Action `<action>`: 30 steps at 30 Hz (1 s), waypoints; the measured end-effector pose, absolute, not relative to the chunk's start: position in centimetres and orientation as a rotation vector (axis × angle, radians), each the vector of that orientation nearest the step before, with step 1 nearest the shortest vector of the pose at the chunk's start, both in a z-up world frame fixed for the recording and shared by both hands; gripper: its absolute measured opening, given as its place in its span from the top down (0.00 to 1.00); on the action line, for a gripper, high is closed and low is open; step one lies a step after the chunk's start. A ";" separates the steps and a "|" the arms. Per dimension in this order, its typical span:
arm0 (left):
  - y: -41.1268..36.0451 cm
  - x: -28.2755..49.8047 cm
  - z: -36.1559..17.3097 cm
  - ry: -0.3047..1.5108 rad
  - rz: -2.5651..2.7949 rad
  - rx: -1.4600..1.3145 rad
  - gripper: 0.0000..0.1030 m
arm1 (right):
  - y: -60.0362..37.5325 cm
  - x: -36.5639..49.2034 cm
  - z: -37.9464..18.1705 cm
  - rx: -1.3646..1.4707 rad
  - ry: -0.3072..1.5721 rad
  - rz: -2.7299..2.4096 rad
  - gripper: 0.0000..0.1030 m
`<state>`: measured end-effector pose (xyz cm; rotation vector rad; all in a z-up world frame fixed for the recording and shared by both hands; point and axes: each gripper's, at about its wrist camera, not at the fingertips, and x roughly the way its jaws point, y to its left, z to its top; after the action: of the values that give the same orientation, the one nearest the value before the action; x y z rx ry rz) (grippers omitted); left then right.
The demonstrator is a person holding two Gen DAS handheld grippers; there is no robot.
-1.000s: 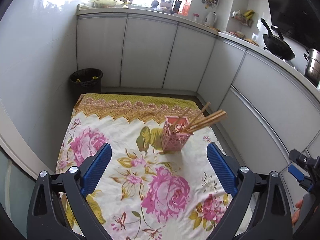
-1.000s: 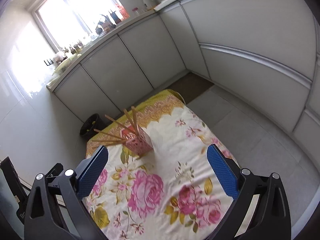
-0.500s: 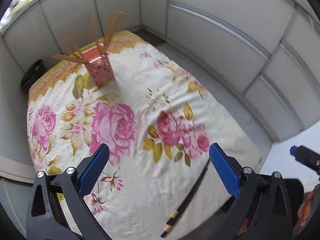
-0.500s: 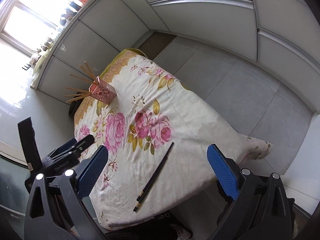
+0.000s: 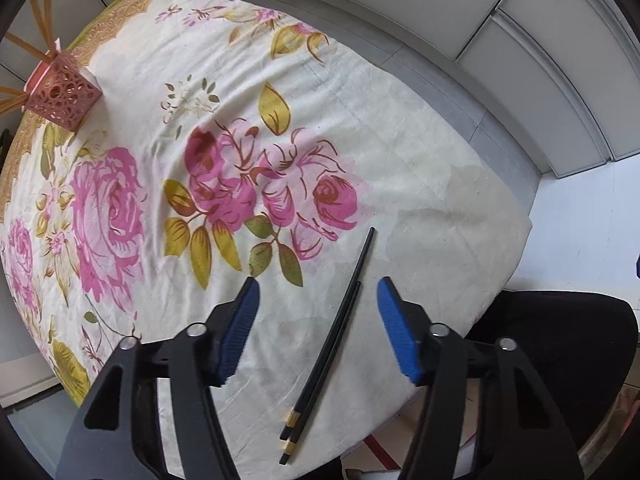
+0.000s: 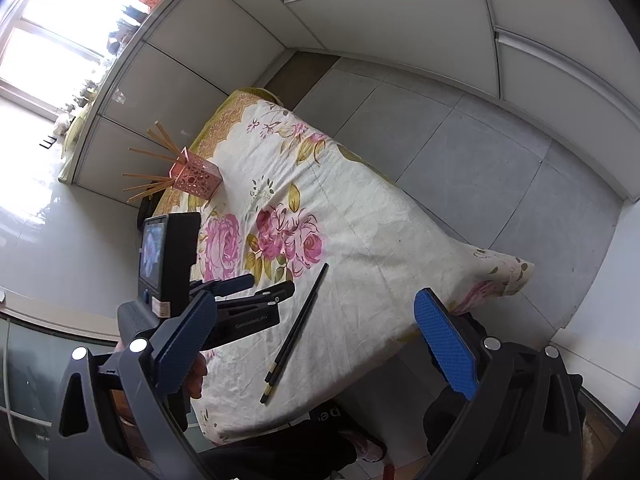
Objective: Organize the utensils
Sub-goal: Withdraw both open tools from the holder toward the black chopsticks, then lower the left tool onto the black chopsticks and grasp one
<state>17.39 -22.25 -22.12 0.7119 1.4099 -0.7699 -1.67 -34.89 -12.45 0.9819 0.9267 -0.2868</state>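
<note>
Two black chopsticks (image 5: 332, 340) lie side by side near the front edge of the flowered tablecloth (image 5: 420, 184). They also show in the right wrist view (image 6: 298, 324). My left gripper (image 5: 318, 296) is open and hangs over them, one finger on each side, not touching. It shows in the right wrist view (image 6: 266, 286) left of the chopsticks. A pink lattice holder (image 5: 64, 94) with several wooden chopsticks stands at the table's far left end; it also shows in the right wrist view (image 6: 197, 179). My right gripper (image 6: 316, 332) is open and empty, held higher.
White cabinet fronts (image 6: 360, 12) run along the far and right sides, with grey floor tiles (image 6: 480, 152) between them and the table. A black chair or clothing (image 5: 560, 352) sits at the table's near right corner.
Both grippers have swung from the far end toward the table's near edge. My left gripper has come down close over the black chopsticks. The holder has shifted to the far left of the view.
</note>
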 end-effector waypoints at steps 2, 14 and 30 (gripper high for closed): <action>-22.9 17.1 -23.1 1.429 -0.773 0.725 0.54 | -35.1 -1.9 -12.5 0.992 0.926 -0.289 0.06; -25.3 16.3 -26.2 1.465 -0.802 0.747 0.75 | -36.2 -2.2 -12.8 1.015 0.913 -0.314 0.07; -16.5 21.5 -20.6 1.285 -0.733 0.535 0.97 | -30.9 5.1 -18.1 0.934 1.221 -0.250 0.07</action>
<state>21.50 -16.54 -20.56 0.5353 1.2849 -0.7328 5.08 -30.89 -18.11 0.9343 1.2208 -0.2496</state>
